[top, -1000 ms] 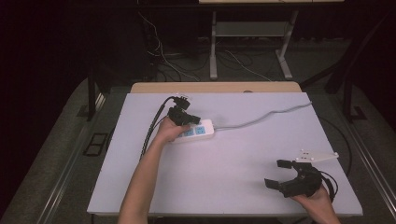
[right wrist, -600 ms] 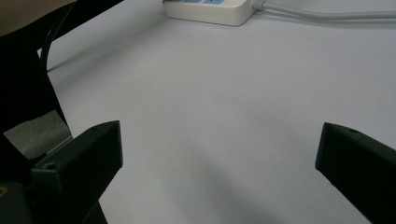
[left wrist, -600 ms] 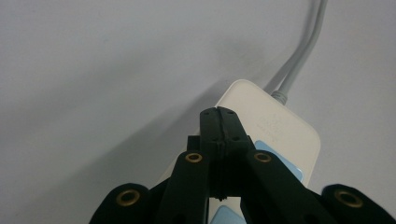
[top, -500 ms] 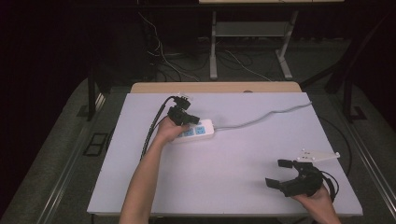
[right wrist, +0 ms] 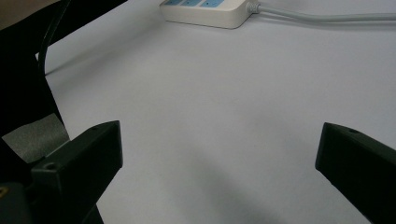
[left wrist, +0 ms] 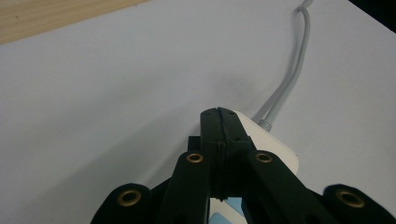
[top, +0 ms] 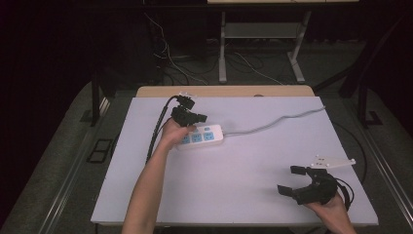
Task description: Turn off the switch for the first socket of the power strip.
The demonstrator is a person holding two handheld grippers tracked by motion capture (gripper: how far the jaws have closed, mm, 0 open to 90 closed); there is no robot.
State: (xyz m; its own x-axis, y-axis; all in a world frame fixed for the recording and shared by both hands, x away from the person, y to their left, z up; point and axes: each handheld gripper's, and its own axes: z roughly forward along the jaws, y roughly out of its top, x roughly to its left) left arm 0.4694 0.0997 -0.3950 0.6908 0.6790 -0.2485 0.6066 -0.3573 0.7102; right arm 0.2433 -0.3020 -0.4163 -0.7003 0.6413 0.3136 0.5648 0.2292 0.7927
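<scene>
A: In the high view, where was the power strip [top: 202,137]?

B: It lay a little left of the frame's centre on the white table [top: 243,185], its grey cord [top: 277,122] running toward the upper right. The left gripper [top: 192,117] sat over its left end, with the left hand [top: 173,134] resting against the strip.

A: And the other one?

B: The right gripper [top: 292,180] hovered at the lower right, well apart from the strip, jaws spread wide.

A: What did the left gripper view show?

B: The left gripper [left wrist: 218,112] had its jaws pressed together with nothing between them, above the strip's white end [left wrist: 275,144], where the cord [left wrist: 289,79] led to the upper right.

A: And the right gripper view?

B: Its jaws stood far apart at the bottom corners, over bare table [right wrist: 210,116]. The power strip [right wrist: 205,11] lay at the top edge, cord [right wrist: 327,17] trailing right.
</scene>
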